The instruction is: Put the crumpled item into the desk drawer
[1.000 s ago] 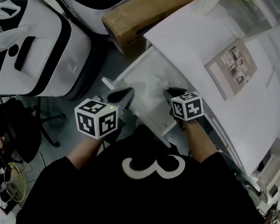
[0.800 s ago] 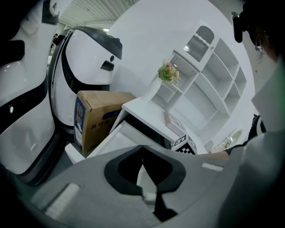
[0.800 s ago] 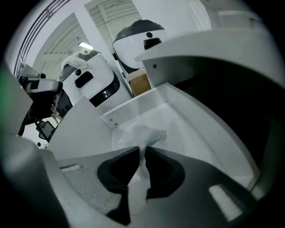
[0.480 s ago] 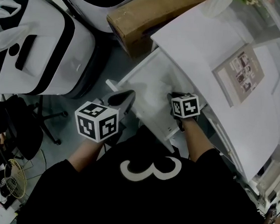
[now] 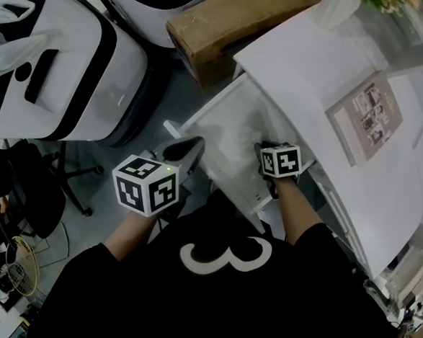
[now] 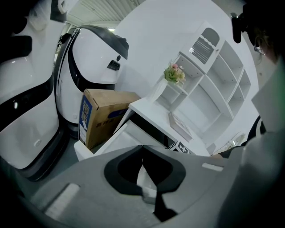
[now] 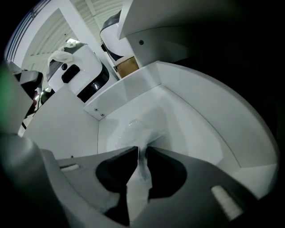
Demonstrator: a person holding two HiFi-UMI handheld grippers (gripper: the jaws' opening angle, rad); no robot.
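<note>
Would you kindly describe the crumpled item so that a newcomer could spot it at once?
Start at the white desk; its drawer is pulled open toward the person. Inside, the crumpled item rests on the drawer floor, its tail between the right gripper's jaws, which have just been opening. It is the only wrinkled, see-through film against smooth white panels.

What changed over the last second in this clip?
The right gripper sank deeper into the drawer, and its fingers have just been opening, with the crumpled item still between them. The left gripper stayed shut by the drawer's front corner; the drawer stayed open.
</note>
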